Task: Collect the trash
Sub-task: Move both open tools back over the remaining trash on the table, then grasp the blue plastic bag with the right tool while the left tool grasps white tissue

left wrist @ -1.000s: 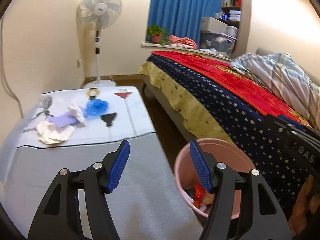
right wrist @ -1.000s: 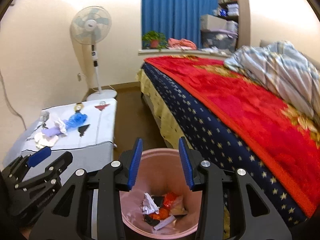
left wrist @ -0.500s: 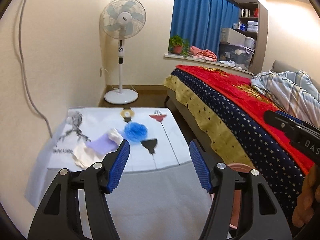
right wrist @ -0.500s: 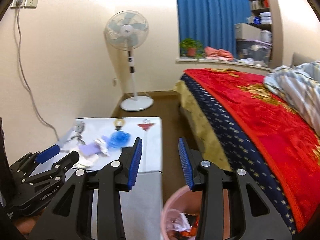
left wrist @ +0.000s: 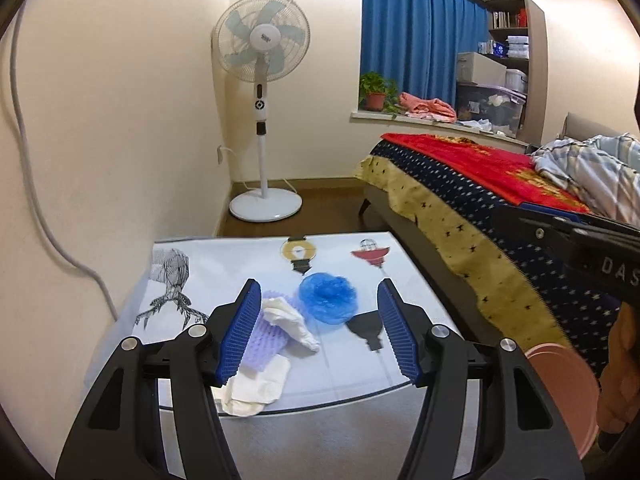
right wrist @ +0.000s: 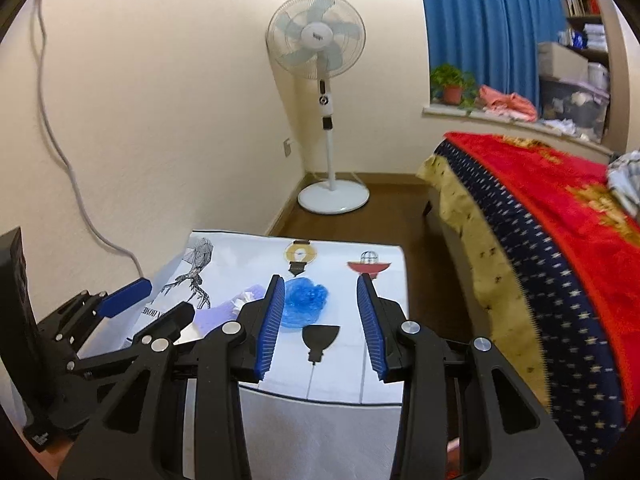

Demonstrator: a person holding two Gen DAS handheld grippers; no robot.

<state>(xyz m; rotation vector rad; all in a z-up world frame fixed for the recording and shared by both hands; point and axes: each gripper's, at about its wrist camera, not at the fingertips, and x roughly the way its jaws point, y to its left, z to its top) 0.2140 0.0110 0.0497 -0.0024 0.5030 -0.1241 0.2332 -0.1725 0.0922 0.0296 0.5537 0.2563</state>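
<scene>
Both tools have swung away from the pink bin [left wrist: 560,392] toward the bench [left wrist: 360,364], left tool [left wrist: 316,332] and right tool [right wrist: 320,328] open and empty, apparently lining up on the blue cap [left wrist: 328,298] and white wrappers [left wrist: 292,322] beside it.

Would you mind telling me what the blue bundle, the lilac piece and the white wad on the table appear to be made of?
Blue bundle: thin, glossy, crinkled plastic film, perhaps a disposable cover. Lilac piece: soft foam netting, judging by its matt, knobbly grid surface. White wad: crumpled tissue or soft paper, matt with limp folds; it could also be thin cloth.
</scene>
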